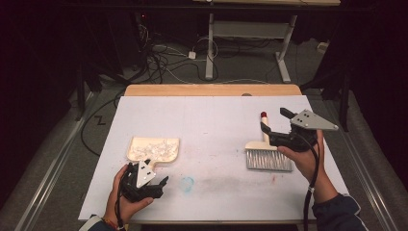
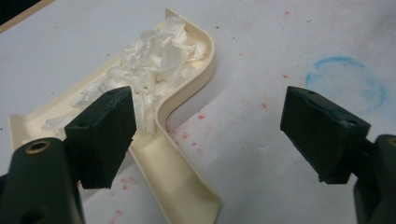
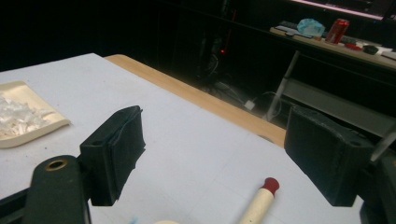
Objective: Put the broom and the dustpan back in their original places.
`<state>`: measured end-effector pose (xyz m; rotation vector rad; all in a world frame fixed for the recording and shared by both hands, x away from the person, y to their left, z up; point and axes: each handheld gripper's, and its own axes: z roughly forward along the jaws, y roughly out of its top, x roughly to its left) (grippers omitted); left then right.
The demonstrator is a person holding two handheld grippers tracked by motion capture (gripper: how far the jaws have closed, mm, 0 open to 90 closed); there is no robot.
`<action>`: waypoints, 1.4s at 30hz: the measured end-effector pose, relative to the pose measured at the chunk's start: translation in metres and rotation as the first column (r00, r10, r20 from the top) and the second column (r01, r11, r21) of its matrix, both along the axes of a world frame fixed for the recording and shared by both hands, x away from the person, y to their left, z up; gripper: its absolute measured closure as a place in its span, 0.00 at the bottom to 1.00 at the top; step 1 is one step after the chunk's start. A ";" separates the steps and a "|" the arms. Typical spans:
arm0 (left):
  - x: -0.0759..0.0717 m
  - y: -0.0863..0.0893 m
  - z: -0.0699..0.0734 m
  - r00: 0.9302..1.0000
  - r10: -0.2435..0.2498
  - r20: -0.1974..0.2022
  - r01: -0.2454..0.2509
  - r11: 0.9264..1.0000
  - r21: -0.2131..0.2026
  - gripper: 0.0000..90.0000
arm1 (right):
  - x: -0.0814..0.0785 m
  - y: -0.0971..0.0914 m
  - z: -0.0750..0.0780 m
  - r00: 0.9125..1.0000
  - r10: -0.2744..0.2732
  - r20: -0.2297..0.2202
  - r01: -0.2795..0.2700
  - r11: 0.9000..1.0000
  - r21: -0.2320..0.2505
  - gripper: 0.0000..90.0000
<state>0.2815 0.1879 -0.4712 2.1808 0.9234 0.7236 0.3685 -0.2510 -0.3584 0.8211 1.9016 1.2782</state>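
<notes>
Cream dustpan (image 2: pixel 187 93), full of white scraps (image 2: pixel 149 60), lies under the open left gripper (image 2: pixel 210 135), its handle by one jaw. Open right gripper (image 3: pixel 215 154) hangs over the brush (image 1: pixel 267 153), probably let go. Lift away gently.

The dustpan (image 2: pixel 187 154) looks like smooth cream plastic with a slight sheen along its rim and handle. The shavings (image 2: pixel 149 60) heaped in it, toward 11 o'clock in the left gripper view, look like thin, translucent white plastic or waxy flakes, crinkled and faintly glossy. The tabletop sheet (image 1: pixel 211 125) is matt white, like paper or foam board, stained with red specks and a blue ring; a strip of bare light wood (image 1: pixel 211 90) shows at 12 o'clock. The brush (image 1: pixel 268 153) has a matt cream handle with a red tip, and grey, fine bristles. The gripper pads (image 3: pixel 116 149) are black, matt, slightly rough rubber or foam.
</notes>
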 end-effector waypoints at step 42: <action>0.005 -0.005 -0.001 1.000 -0.028 0.007 0.028 0.999 0.017 0.18 | -0.064 -0.031 -0.011 0.999 0.027 0.034 -0.024 0.996 -0.087 0.25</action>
